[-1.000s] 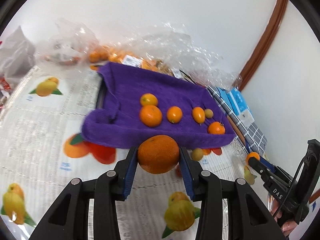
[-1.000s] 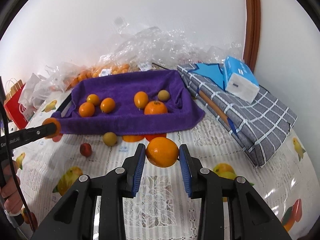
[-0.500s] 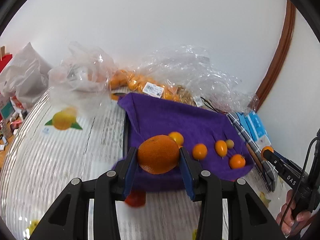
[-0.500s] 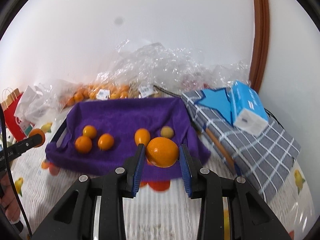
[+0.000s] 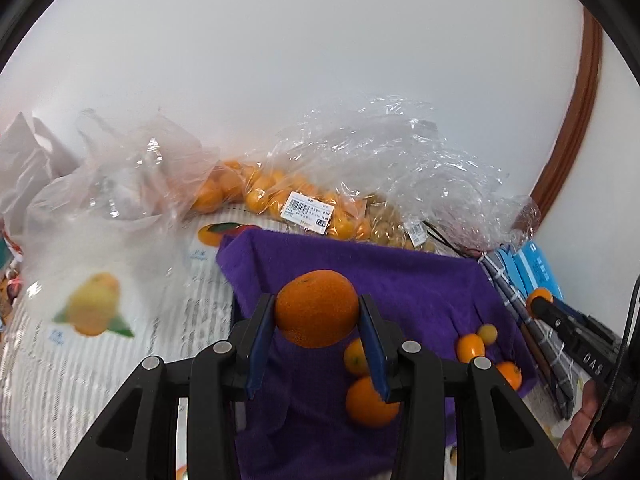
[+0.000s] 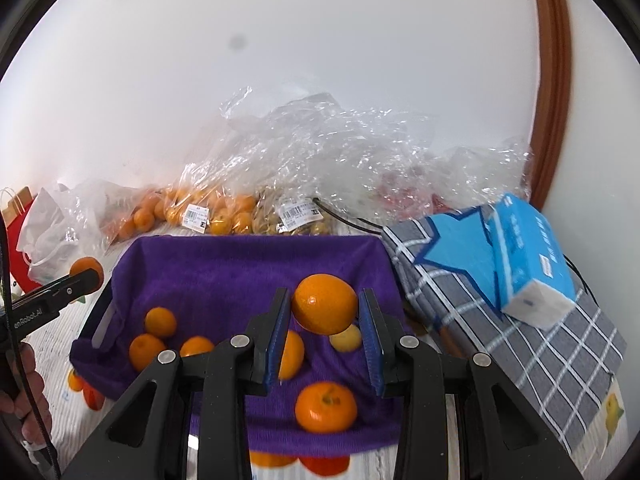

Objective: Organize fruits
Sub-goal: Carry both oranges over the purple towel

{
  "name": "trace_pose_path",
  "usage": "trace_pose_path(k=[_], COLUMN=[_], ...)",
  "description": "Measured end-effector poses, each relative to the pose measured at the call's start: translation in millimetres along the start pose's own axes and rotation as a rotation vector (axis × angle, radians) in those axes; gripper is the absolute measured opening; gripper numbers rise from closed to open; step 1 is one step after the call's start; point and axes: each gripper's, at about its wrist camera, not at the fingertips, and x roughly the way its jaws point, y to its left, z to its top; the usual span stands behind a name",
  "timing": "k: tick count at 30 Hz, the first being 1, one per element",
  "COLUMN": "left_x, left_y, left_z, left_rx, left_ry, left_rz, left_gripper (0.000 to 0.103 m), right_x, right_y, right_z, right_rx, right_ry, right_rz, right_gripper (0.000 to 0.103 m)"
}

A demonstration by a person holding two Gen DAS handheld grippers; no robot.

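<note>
Both grippers have moved up and forward since 1 s ago, from over the tablecloth to over the purple towel (image 5: 400,280), w/ the bags at the back now much closer.

Left gripper (image 5: 318,334) is clamped on a big dark orange (image 5: 316,308); both blue pads press its sides. It hangs over the left part of the towel. Under it & to the right lie loose fruits: a mandarin (image 5: 370,402) partly behind the right finger, a smaller one (image 5: 355,356) just above it, plus a small oval fruit (image 5: 470,347), a little yellow-green one (image 5: 487,334) touching it, & one more mandarin (image 5: 509,374) near the towel's right edge.

Right gripper (image 6: 324,338) is clamped on a bright orange (image 6: 324,304) too, pads tight on both sides. It hangs over the right part of the towel, above a mandarin w/ a stem (image 6: 326,408). A pale yellow fruit (image 6: 346,338) sits just behind the held orange. Three mandarins (image 6: 160,334) lie close together on the towel's left side.

Behind the towel are clear plastic bags (image 6: 320,160) w/ lots of small oranges (image 6: 224,216) inside. A blue tissue pack (image 6: 528,256) rests on a gray checked cloth (image 6: 560,360) to the right. Fruit-print tablecloth (image 5: 92,308) is blurry at left.
</note>
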Motion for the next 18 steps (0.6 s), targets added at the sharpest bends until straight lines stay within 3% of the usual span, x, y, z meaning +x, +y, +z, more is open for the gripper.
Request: trace_pose_path(k=[11, 18], left_x=[49, 69], left_y=[-9, -7], left_z=[13, 3], left_rx=[0.03, 0.034], left_ry=[0.076, 0.141], left_rz=[0.017, 0.041], left_gripper=[0.039, 0.039], right_x=[51, 87], right_y=[15, 9], right_z=[6, 0], right_rx=[-0.052, -0.013], right_ry=[0.058, 0.169], right_rz=[0.003, 0.018], right_gripper=[0.034, 0.034])
